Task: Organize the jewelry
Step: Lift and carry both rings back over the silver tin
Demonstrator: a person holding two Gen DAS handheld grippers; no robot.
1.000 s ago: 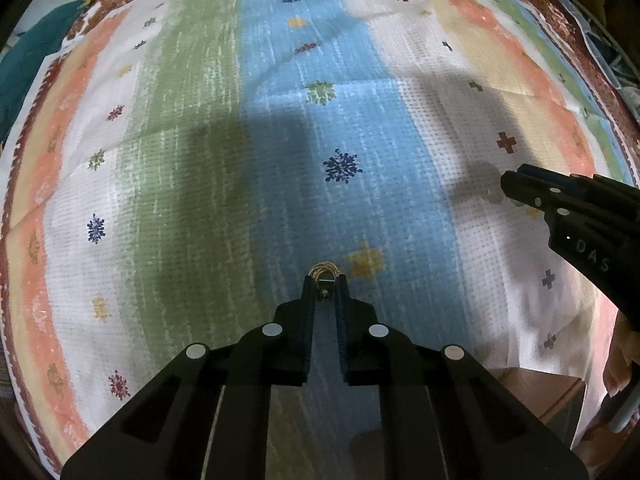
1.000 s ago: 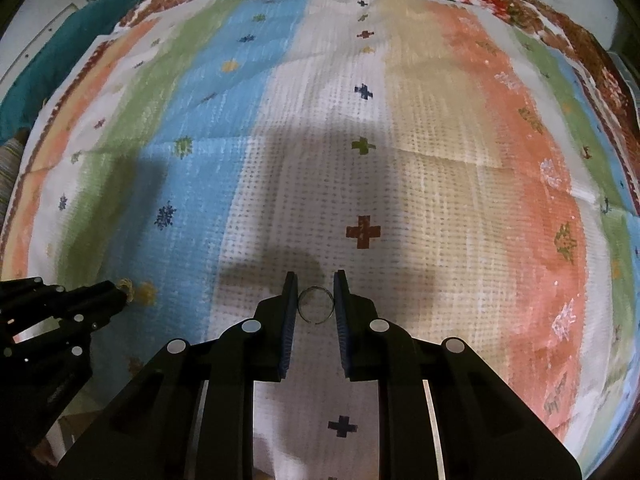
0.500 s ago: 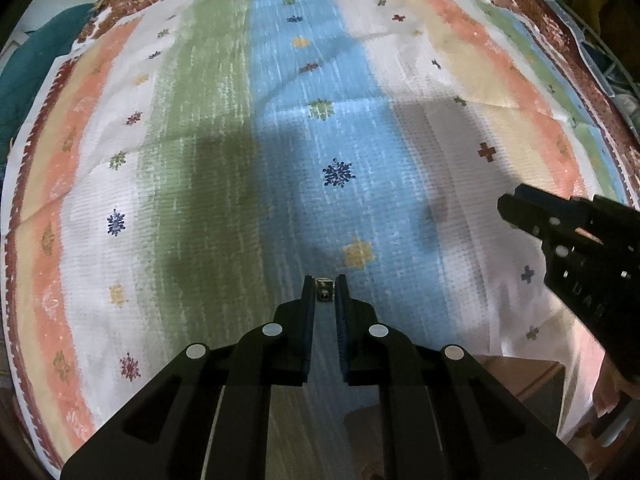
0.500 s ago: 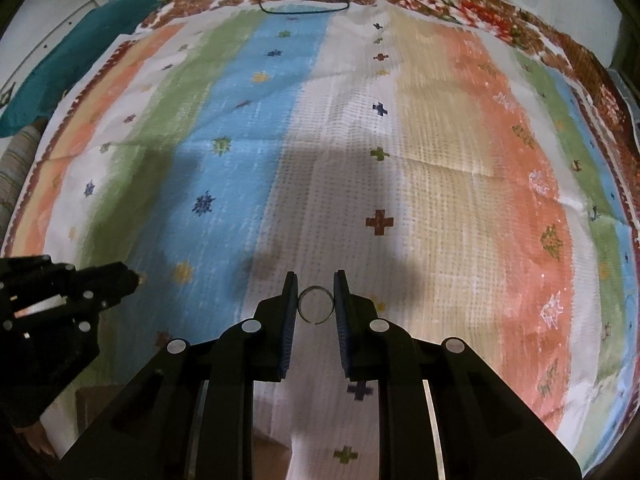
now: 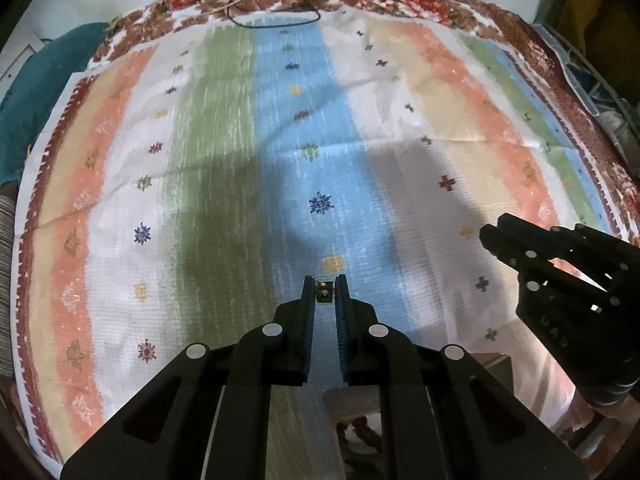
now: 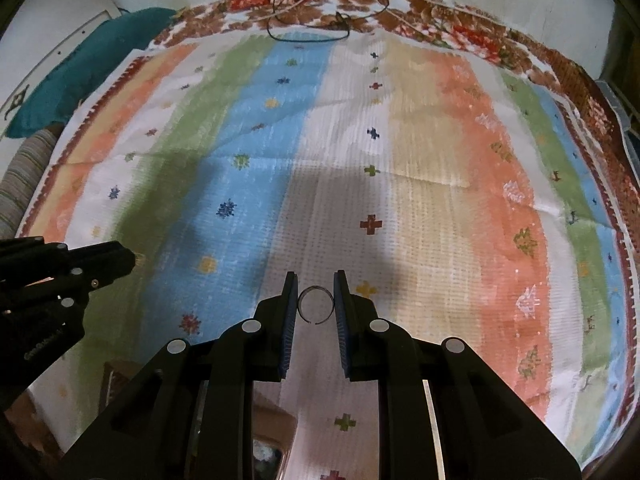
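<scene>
Two grippers hang above a striped cloth [image 5: 224, 168], each with a piece of jewelry pinched at its tips. Far left in the left wrist view, a teal cushion [image 5: 32, 92] lies past the cloth's edge. At the bottom centre, the left gripper [image 5: 324, 286] has its fingers nearly together, clamped on a small ring [image 5: 323, 291] whose dark face points at the camera; the fingertips sit over the blue stripe, just below a yellow motif [image 5: 334, 265]. Further right, the right gripper [image 5: 490, 236] enters from the side, well apart from the left one, over the white and tan stripes; from this angle its tips are seen edge-on and what they carry is hidden. At the top, a black cord [image 5: 276, 20] lies looped on the floral border.

In the right wrist view, the left gripper [image 6: 130, 258] reaches in from the left edge over the green stripe, with a small glint at its tip. At the centre, the right gripper [image 6: 316, 294] is partly open, its pads pressing both sides of a thin wire hoop [image 6: 316, 305], which stands upright between them with a small gap at its lower edge. Behind the hoop lies the white dotted stripe, with a red cross [image 6: 371, 224] above it and orange and green stripes to the right.
</scene>
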